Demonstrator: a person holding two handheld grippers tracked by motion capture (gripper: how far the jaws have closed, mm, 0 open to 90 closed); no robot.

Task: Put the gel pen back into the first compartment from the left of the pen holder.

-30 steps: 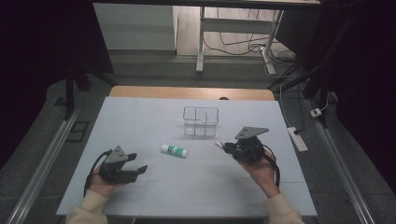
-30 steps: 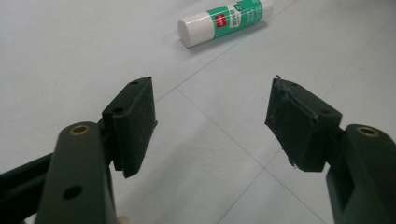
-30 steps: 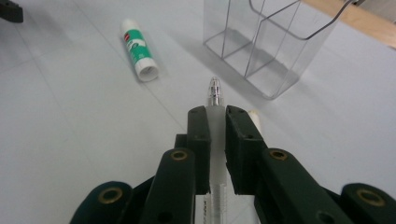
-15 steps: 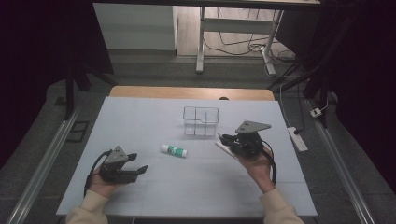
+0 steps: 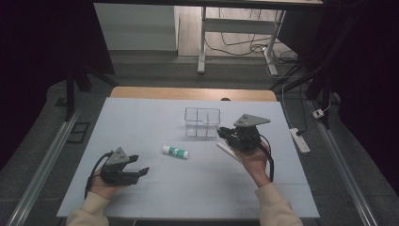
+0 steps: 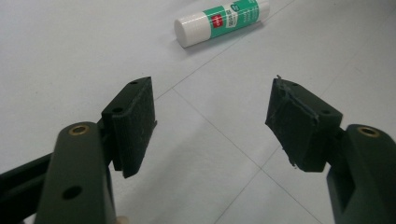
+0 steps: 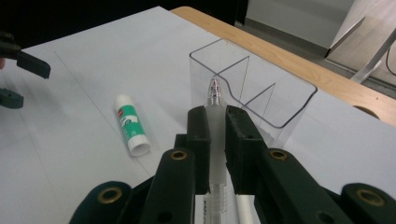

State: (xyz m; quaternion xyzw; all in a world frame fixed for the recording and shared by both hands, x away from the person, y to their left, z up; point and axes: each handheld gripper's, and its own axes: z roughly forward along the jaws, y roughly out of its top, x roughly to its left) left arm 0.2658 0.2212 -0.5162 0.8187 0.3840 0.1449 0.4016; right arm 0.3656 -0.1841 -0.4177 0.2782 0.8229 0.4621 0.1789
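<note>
My right gripper (image 5: pixel 225 136) (image 7: pixel 215 114) is shut on a clear pen (image 7: pixel 214 91), which lies along the jaws. The pen's tip points at the near wall of a clear plastic organizer (image 5: pixel 202 121) (image 7: pixel 280 98) with several compartments. That gripper hovers just right of and in front of the organizer. A white glue stick with a green label (image 5: pixel 175 151) (image 6: pixel 222 16) (image 7: pixel 131 125) lies on the table's middle. My left gripper (image 5: pixel 140 165) (image 6: pixel 210 121) rests near the front left, open and empty, with the glue stick some way ahead of it.
The pale blue table top (image 5: pixel 141 117) has a wooden strip along its far edge. A thin white stick-like thing (image 5: pixel 230 153) lies on the table under my right hand. Cables and a table frame stand on the floor beyond.
My right gripper has risen and shifted slightly left toward the organizer, with the pen still in it. The left gripper and the glue stick have not moved.
</note>
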